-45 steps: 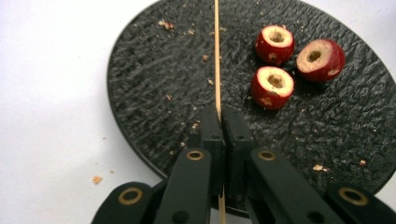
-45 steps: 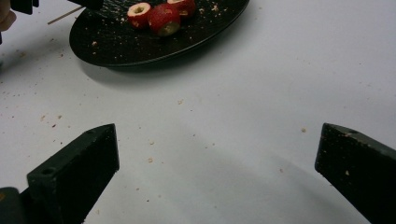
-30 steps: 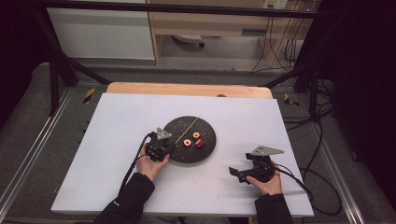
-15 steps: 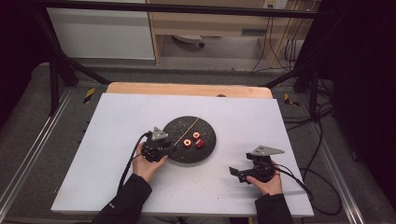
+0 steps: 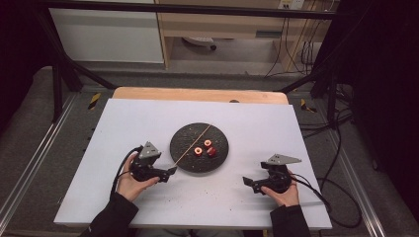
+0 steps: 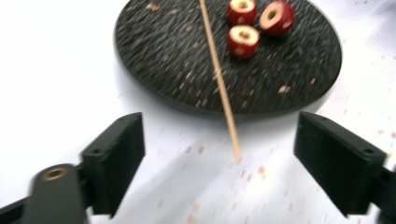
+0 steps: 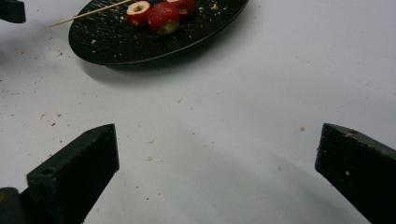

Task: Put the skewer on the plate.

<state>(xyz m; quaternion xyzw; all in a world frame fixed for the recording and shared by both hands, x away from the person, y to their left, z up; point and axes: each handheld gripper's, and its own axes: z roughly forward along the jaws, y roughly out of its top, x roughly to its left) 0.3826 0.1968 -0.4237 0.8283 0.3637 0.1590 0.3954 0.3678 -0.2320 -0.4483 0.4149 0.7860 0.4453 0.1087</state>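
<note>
A round black plate (image 5: 217, 138) lies mid-table with three cored red fruit pieces (image 5: 198, 150) on it. A thin wooden skewer (image 5: 192, 144) lies across it, its near end past the rim. My left gripper (image 5: 169, 172) sits just off the plate's front-left. Its jaws have just been opening and now stand wide, with nothing pressed between them. In the left gripper view (image 6: 220, 144) the skewer (image 6: 219, 79) tip rests free on the table ahead of the jaws, beyond it the plate (image 6: 163, 46) and fruit (image 6: 243, 39). My right gripper (image 5: 247, 182) (image 7: 217, 154) is open over bare table.
The white table (image 5: 123, 123) is speckled with crumbs near the plate. In the right gripper view the plate (image 7: 121, 46) and fruit (image 7: 163, 18) lie far ahead. A wooden strip (image 5: 197, 94) edges the far side. Cables trail from both grippers.
My left gripper has drawn back from the plate's left edge toward the person and to the left. The skewer stays lying on the plate. The right gripper has not moved.
</note>
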